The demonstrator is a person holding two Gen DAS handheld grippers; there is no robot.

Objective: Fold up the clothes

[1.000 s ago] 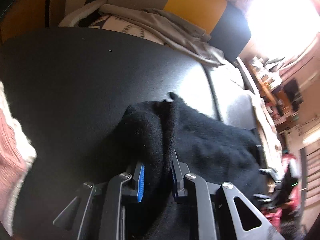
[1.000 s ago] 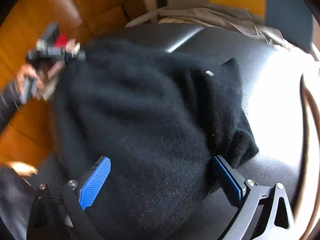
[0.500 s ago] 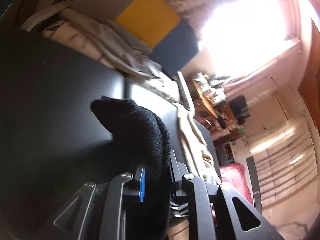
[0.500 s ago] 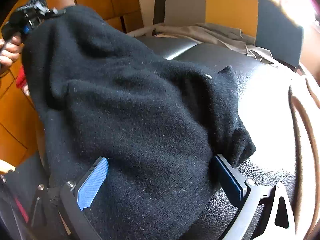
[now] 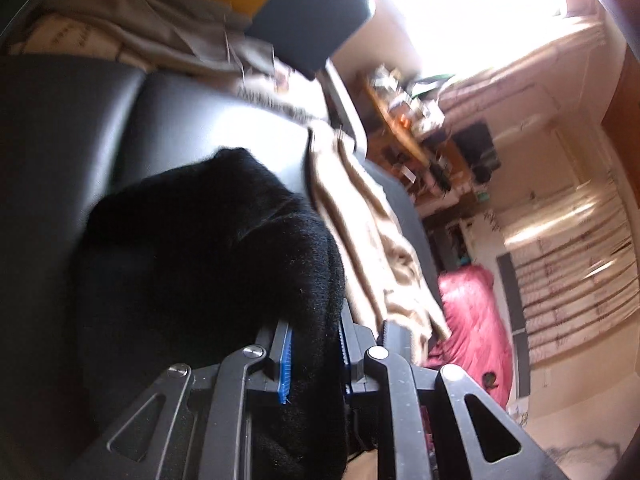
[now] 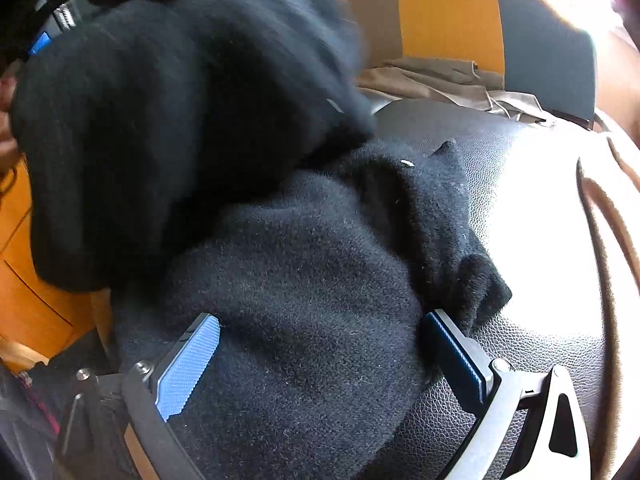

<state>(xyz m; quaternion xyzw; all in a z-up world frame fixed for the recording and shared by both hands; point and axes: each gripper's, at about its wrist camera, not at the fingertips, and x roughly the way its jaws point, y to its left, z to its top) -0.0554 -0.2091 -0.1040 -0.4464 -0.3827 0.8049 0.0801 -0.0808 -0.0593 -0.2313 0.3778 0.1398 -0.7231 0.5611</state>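
Observation:
A black fuzzy sweater (image 6: 304, 264) lies on a black leather seat (image 6: 520, 208). My left gripper (image 5: 314, 356) is shut on a fold of the sweater (image 5: 208, 248) and holds it lifted above the seat; it shows at the top left of the right wrist view (image 6: 44, 40), carrying the raised part over the rest. My right gripper (image 6: 320, 364) is open, its blue pads (image 6: 188, 364) standing wide on either side of the sweater's near part, resting on the cloth.
Beige clothes (image 5: 160, 40) are heaped at the seat's back against a yellow and dark cushion (image 6: 452, 24). A tan striped cloth (image 5: 360, 224) hangs over the seat's right edge. A red bundle (image 5: 472, 320) lies on the floor. Orange wood panels (image 6: 32, 300) stand left.
My left gripper has lifted its fold of the sweater higher and swung it over towards the right, above the rest of the sweater. My right gripper has stayed open in place.

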